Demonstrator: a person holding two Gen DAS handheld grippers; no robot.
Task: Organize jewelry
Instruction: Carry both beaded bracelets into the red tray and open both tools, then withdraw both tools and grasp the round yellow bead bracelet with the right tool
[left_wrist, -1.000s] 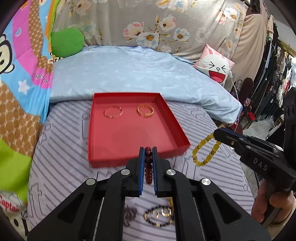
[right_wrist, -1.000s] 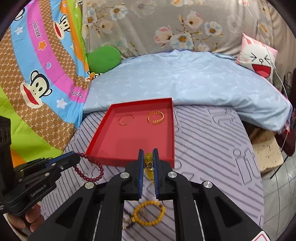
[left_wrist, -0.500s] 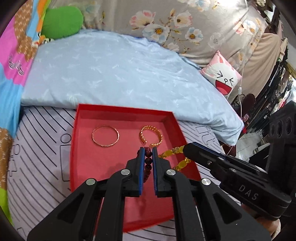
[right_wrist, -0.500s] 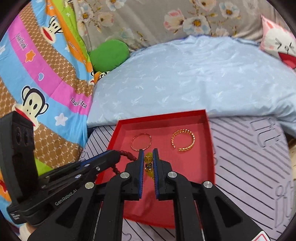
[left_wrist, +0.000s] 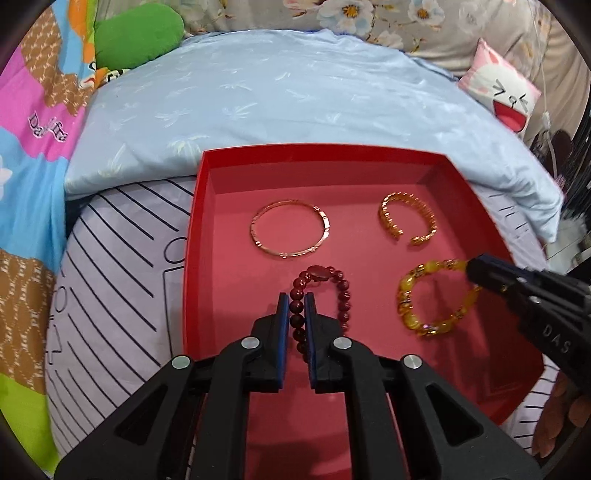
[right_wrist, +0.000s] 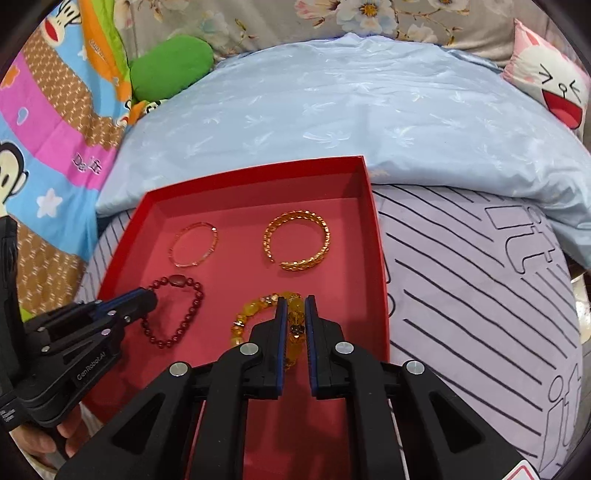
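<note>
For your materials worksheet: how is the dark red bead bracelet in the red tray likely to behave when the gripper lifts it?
Probably floppy: the dark red bead bracelet sags into an uneven loop from the left gripper. Likely light, since a narrow pinch holds it. Its round beads could slip or swing.

Red tray (left_wrist: 199, 229) on striped lilac bed (right_wrist: 480, 295), beside blue quilt (left_wrist: 295, 96).
</note>
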